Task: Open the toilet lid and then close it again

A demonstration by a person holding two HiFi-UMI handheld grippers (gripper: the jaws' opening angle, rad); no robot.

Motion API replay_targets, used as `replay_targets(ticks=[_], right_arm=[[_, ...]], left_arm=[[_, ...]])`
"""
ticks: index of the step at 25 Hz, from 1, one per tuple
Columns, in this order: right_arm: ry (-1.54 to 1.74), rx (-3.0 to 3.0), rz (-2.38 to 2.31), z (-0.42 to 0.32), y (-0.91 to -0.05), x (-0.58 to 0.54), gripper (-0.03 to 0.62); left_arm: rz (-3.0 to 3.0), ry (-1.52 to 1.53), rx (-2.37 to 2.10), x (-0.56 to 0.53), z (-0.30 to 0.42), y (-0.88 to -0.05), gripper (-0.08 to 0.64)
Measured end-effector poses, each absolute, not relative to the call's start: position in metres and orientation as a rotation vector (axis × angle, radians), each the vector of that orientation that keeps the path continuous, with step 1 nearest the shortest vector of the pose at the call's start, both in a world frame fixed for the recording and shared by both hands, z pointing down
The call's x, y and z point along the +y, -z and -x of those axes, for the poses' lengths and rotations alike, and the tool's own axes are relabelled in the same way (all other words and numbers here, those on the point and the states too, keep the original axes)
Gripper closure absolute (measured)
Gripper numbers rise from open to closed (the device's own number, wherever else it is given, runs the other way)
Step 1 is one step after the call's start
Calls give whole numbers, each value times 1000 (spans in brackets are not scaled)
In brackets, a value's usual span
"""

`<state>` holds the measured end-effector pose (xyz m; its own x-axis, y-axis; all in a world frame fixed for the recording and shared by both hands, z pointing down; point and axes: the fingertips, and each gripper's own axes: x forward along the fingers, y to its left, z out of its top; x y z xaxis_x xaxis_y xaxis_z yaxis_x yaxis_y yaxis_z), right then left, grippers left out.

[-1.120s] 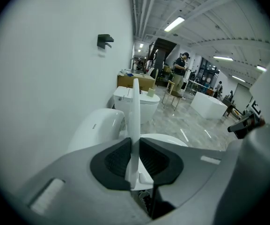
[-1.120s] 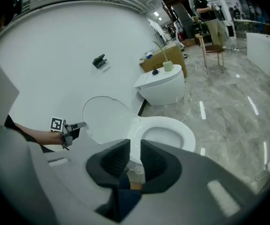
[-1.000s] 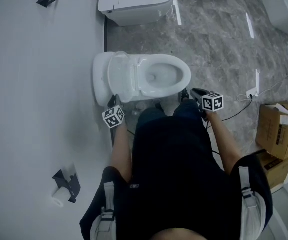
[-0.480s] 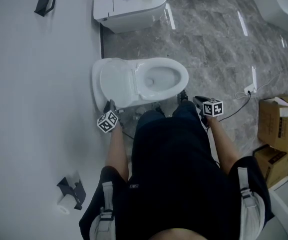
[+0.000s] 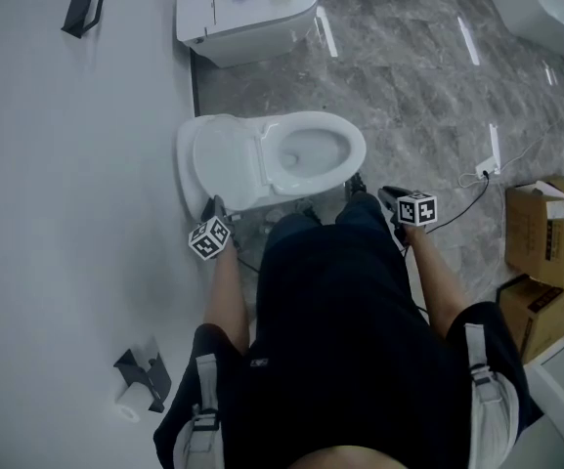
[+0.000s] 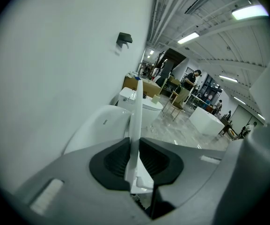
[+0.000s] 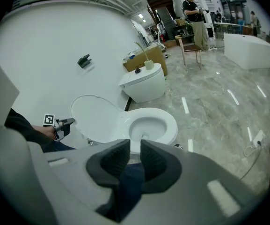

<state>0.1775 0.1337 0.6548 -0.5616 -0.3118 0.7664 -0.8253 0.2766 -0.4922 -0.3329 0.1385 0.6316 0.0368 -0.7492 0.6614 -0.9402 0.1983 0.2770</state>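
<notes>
My left claw (image 5: 215, 204) is clamped on the edge of the toilet lid (image 5: 225, 159). In the left gripper view the thin white rim of the lid (image 6: 137, 107) runs straight up between the two dark pads, which press on it from both sides. The lid stands raised, on the wall (image 5: 66, 184) side of the toilet, and the open bowl (image 5: 311, 149) lies to this claw's right.

My right claw (image 5: 387, 198) holds nothing. In the right gripper view its jaws stand a narrow gap apart, and only my dark trouser leg (image 7: 127, 186) shows through below them. This claw hangs just off the near side of the bowl, not touching it, and points downward. The bowl lies ahead of it. The raised lid is further ahead to its left, with the left claw at the lid's near edge.

A second toilet (image 5: 247, 8) stands well beyond both claws along the wall. Cardboard boxes (image 5: 545, 242) sit on the floor far to the right of the right claw.
</notes>
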Motion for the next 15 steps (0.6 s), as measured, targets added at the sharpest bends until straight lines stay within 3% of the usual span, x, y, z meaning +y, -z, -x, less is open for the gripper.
replay_targets(ticks=[15], right_arm=[[-1226,-2073,-931,-145,-651,121,526]], left_arm=[[-1734,-461,-1657,134,300,-624,494]])
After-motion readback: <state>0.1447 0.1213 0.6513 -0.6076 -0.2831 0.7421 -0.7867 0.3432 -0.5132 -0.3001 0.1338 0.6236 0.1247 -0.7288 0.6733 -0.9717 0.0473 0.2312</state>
